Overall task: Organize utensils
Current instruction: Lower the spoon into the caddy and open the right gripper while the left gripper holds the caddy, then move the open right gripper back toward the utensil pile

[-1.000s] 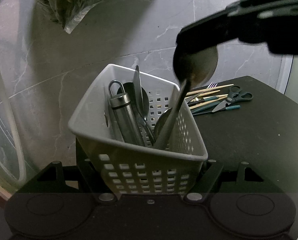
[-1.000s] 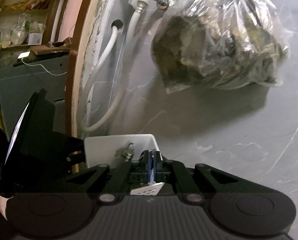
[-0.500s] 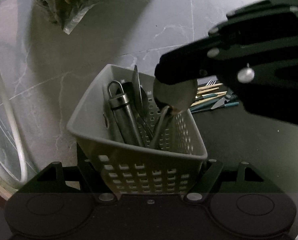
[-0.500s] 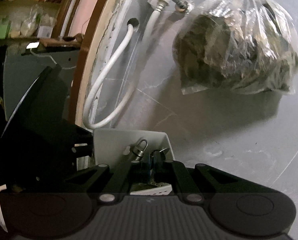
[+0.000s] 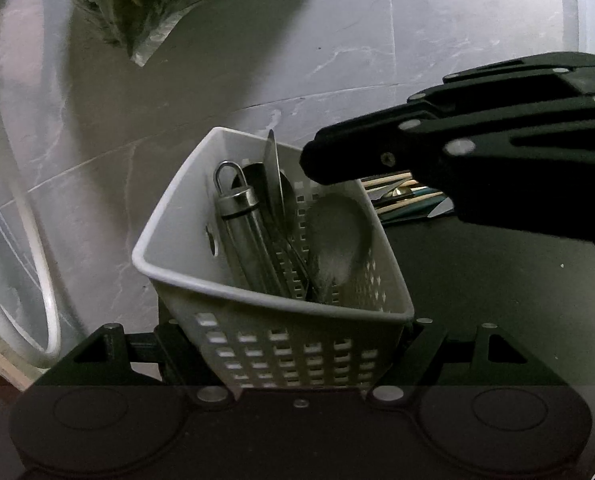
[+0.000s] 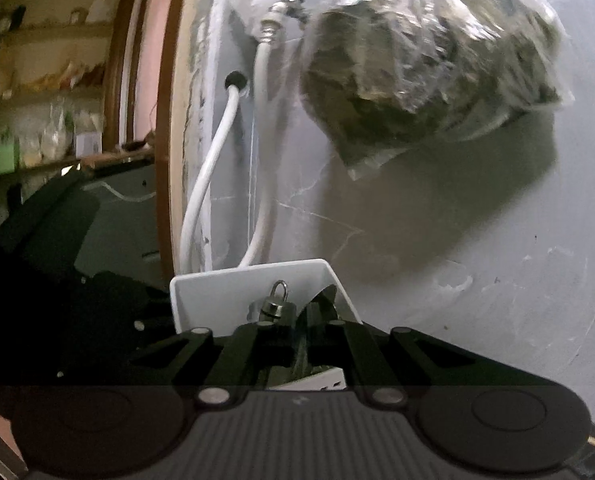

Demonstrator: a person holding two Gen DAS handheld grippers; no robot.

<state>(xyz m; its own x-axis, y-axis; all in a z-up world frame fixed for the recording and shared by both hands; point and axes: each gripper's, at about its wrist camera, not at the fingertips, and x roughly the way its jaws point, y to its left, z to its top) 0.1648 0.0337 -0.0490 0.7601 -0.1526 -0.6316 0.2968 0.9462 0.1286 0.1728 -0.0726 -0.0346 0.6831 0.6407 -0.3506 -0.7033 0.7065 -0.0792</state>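
Utensils stand bundled in the white perforated caddy (image 5: 281,320), seen first from the left wrist: a steel tool with a hanging loop (image 5: 237,208), a thin blade (image 5: 273,168) and a big spoon (image 5: 337,236) whose bowl leans on the holed far wall. The left gripper (image 5: 293,360) clamps the caddy's near wall between its fingers, judging by the way the basket fills the gap, presumably to steady it while pieces drop in. The right gripper (image 5: 317,164) hangs just above the spoon, its jaws pressed together on nothing; the spoon looks freshly let go and sits free inside. More utensils (image 5: 401,196), chopsticks among them, lie behind on the dark tabletop (image 5: 477,280), waiting to be sorted.

From the right wrist, the caddy (image 6: 233,292) sits directly below and ahead of the right gripper (image 6: 303,344), whose narrow slit between the fingers holds nothing. The looped tool (image 6: 275,304) pokes up beside it. A plastic bag (image 6: 429,60) hangs against the wall, near a white hose (image 6: 213,160).
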